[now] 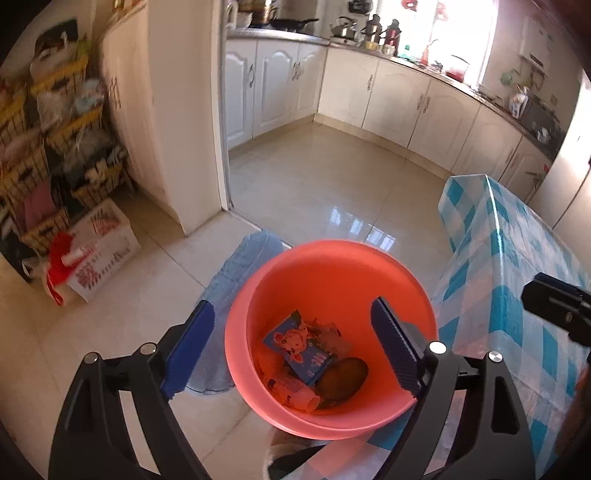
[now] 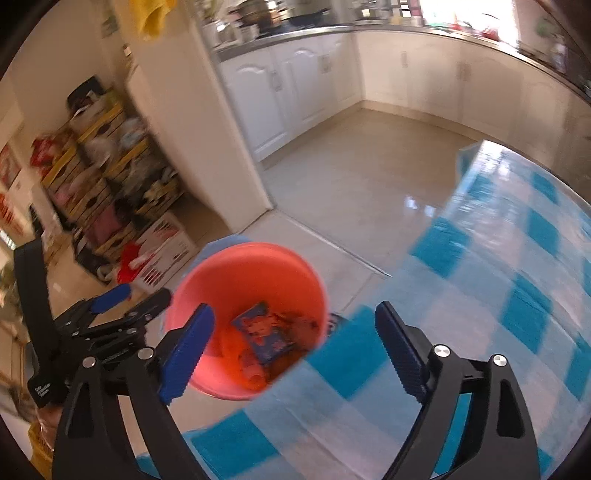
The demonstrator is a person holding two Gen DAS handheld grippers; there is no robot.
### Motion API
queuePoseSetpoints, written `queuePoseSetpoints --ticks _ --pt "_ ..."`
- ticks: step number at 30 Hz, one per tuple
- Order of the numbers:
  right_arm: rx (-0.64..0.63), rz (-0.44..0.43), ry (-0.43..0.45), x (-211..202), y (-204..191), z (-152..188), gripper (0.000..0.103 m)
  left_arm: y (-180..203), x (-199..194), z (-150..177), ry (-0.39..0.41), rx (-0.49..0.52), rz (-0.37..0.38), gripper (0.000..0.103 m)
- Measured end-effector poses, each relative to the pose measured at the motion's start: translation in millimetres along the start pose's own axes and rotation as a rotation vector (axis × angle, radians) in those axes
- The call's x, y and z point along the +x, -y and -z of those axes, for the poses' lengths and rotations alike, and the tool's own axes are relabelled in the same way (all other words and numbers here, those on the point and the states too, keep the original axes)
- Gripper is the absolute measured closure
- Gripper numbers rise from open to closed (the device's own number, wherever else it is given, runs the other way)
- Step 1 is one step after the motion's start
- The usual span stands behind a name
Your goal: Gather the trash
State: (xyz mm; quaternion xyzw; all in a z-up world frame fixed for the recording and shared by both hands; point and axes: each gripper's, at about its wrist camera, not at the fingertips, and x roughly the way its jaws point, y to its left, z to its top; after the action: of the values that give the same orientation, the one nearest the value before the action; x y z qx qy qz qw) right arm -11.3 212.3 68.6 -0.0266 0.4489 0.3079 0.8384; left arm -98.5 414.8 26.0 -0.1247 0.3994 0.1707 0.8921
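Two grippers spread wide and empty above an orange bucket [image 1: 330, 332].

Left gripper [image 1: 291, 347] hangs over the bucket mouth; right gripper [image 2: 293, 349] is over the checkered table [image 2: 480, 295] edge, bucket ahead-left. Blue packet [image 1: 301, 347] lies inside, tilted.

Place: a home kitchen.
Cabinets: white doors [image 1: 273, 85] under an L-shaped counter [image 1: 369, 48].
Counter: kettle [image 1: 343, 27], flasks [image 1: 382, 29], pan [image 1: 291, 23] by a sunlit window [image 1: 458, 33].
Floor: glossy tiles [image 1: 325, 177].
Table: blue checked cloth [image 1: 517, 266].
Corner: stacked baskets [image 1: 55, 122].
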Motion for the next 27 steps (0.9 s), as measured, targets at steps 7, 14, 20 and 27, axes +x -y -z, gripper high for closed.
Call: queuePoseSetpoints --ticks 7,14,20,27 --pt "0.088 0.115 0.061 -51.1 43.4 20.9 0.015 31.5 -35.4 -4.8 0.057 0.05 0.051 0.011" --pt "0.157 0.253 0.168 -124.2 70.4 43.4 0.015 84.6 -86.6 -10.0 0.135 0.116 0.123 0.008" --pt "0.195 0.362 0.285 -197.1 83.1 62.3 0.014 132.5 -139.1 -13.0 0.219 0.162 0.184 0.007" --pt "0.246 0.464 0.435 -283.4 90.2 87.0 0.013 184.5 -199.4 -10.5 0.303 0.216 0.252 0.004"
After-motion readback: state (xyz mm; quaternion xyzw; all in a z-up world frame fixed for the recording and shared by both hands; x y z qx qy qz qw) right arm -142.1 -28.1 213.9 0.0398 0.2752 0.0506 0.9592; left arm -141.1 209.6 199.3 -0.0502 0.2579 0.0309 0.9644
